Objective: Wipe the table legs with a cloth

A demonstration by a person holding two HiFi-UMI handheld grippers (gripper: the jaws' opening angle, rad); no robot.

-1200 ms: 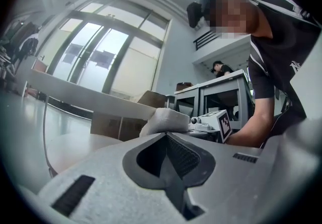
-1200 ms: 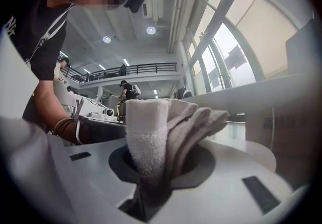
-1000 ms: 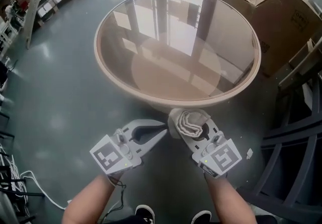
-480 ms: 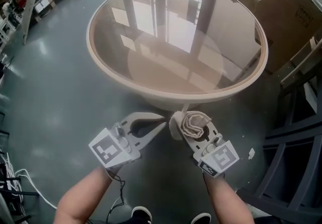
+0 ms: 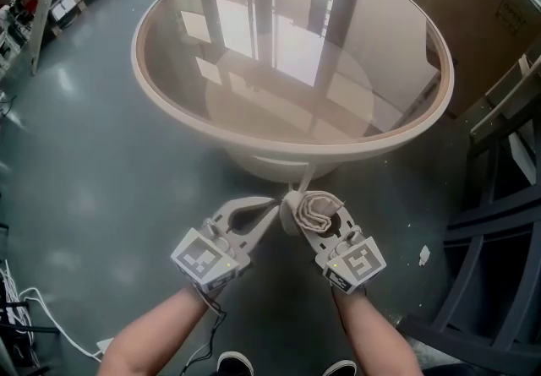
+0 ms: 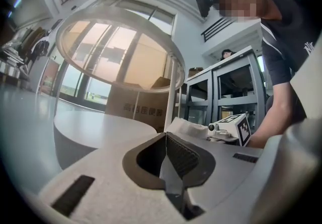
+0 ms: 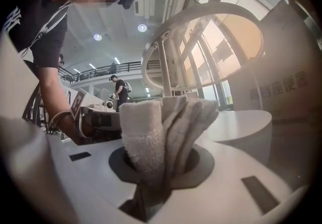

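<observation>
The person holds both grippers low over the grey floor (image 5: pixel 84 171), at 6 o'clock from the round table (image 5: pixel 287 146). The right gripper (image 5: pixel 303 207) is clamped on a folded beige cloth (image 5: pixel 319 207); in the right gripper view the folds stand up out of the jaws and hide their tips. The left gripper (image 5: pixel 272 207) has its jaws closed together with nothing between them, as the left gripper view shows clearly. The tips of the two grippers almost meet, the left one at 9 o'clock from the cloth. Directly at 12 o'clock from the cloth stands one thin pale leg (image 5: pixel 304 176) of the table, very near to the cloth; I cannot tell if they touch. The table has a glass top (image 5: pixel 287 45) in a beige rim, and a round beige base (image 5: pixel 275 170) lies on the floor under it. A cardboard box (image 5: pixel 482 19) stands at 2 o'clock beside the table. A dark metal frame (image 5: pixel 499 222) is at 3 o'clock from the grippers, and a white cable (image 5: pixel 42 298) lies on the floor at 8 o'clock.
</observation>
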